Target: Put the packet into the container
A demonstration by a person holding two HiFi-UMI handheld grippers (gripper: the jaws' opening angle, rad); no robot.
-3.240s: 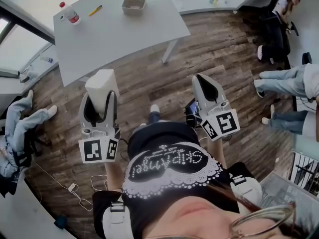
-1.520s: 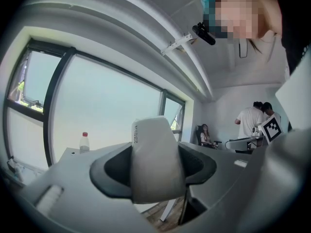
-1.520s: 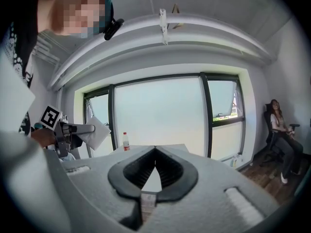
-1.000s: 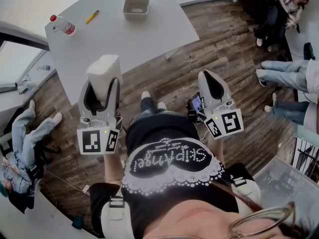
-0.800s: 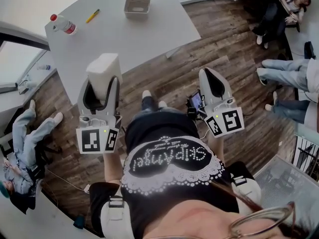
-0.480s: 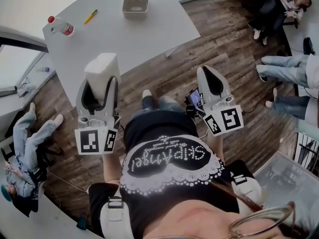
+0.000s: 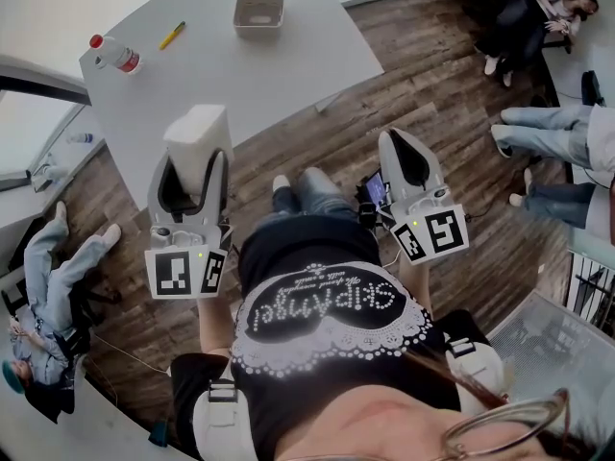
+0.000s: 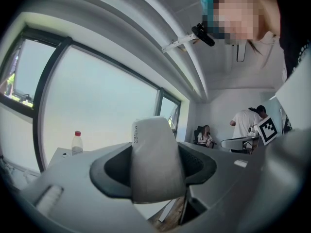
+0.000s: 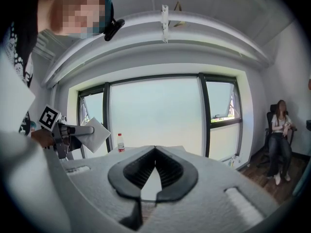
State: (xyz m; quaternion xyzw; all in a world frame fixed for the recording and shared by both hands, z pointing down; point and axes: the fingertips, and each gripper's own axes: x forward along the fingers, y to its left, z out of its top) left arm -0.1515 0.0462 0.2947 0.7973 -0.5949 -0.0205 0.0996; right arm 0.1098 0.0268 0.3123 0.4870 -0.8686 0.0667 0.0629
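Note:
In the head view my left gripper (image 7: 200,161) is shut on a white packet (image 7: 197,131) that sticks out past its fingertips, over the wooden floor short of the grey table (image 7: 240,75). The left gripper view shows the packet (image 8: 148,140) clamped upright between the dark pads (image 8: 116,171). The small grey container (image 7: 258,10) stands at the far side of the table. My right gripper (image 7: 396,144) hangs over the floor, shut with nothing in it; its tips meet in the right gripper view (image 9: 155,152), where the packet (image 9: 97,134) shows at left.
A plastic bottle with a red cap (image 7: 115,54) and a yellow pen (image 7: 172,35) lie on the table's left part. People sit at the right (image 7: 538,142) and the left (image 7: 38,248) of the room. A table leg (image 7: 332,94) stands ahead.
Both grippers keep their pose and grip. Since the earliest frame the table has shifted a little in the head view and the feet below have stepped.

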